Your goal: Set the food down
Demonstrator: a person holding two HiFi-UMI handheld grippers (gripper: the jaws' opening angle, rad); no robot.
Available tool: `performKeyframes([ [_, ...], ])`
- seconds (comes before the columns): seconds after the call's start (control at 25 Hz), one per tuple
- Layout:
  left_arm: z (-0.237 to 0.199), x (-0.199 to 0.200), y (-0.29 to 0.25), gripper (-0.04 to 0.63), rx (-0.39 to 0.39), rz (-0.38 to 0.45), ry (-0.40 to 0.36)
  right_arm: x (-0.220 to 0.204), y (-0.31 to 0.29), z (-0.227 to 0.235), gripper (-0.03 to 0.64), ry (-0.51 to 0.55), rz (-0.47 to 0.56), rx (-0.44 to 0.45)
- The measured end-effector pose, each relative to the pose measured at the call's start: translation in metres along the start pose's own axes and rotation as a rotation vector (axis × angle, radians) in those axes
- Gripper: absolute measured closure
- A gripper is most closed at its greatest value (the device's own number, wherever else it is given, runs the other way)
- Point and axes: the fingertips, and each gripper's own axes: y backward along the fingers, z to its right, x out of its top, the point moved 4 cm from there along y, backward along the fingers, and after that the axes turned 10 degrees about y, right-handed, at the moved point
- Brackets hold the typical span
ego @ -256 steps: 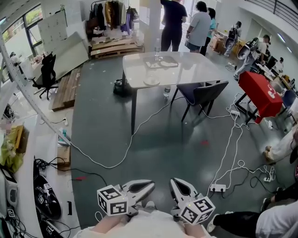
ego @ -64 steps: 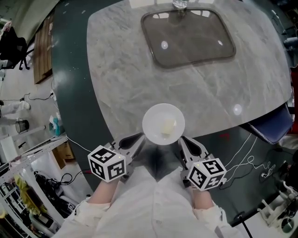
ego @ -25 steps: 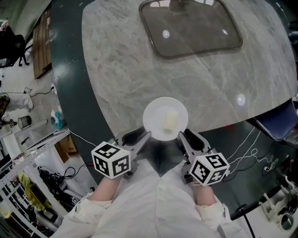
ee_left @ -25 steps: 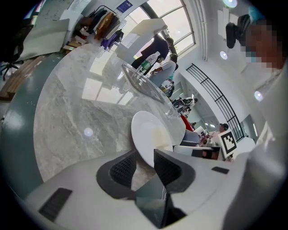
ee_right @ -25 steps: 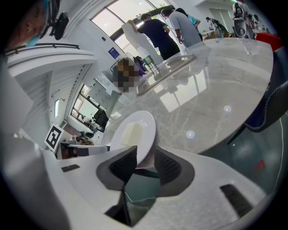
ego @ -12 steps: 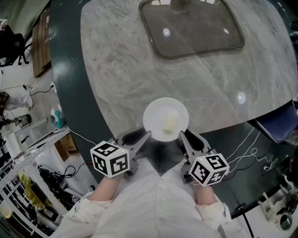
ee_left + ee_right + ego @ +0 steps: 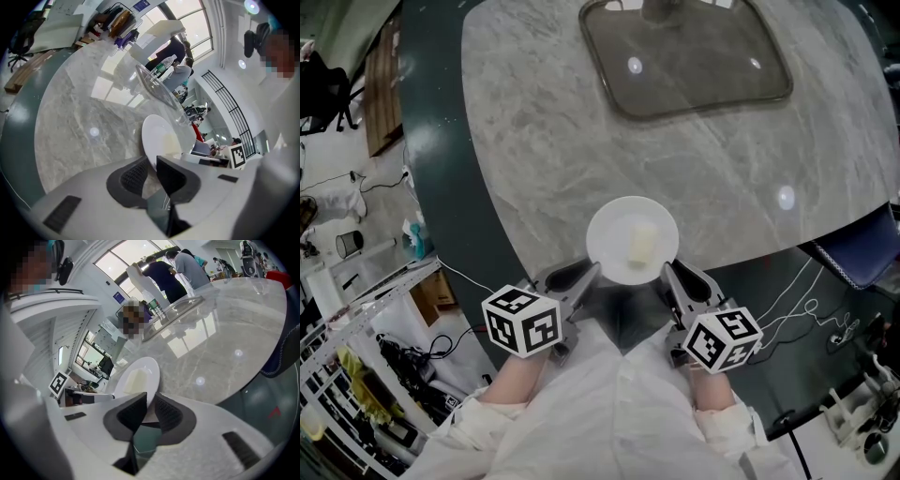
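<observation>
The left claw [image 7: 581,274] and right claw [image 7: 672,274] pinch opposite rims of the white plate [image 7: 609,232] between them — pale food [image 7: 643,245] aboard — over the marble bench [image 7: 544,122] edge; lowering and release apparently remain.

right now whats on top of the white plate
One pale yellow block of food lies on the white plate, slightly right of centre. The left claw and right claw clamp its near rim and cover those spots.
</observation>
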Motion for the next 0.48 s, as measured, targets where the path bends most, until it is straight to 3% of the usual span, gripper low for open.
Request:
performKeyframes([
  [0.24, 0.0013, 0.0030, -0.0003, 0.531, -0.008, 0.019, -0.004, 0.0036, -0.0019, 0.0014, 0.571, -0.011, 0.000, -0.010],
  [0.48, 0.0004, 0.0019, 0.0070, 0.532, -0.022, 0.029, -0.004, 0.0063, 0.0009, -0.0074, 0.571, 0.042, -0.002, -0.005],
])
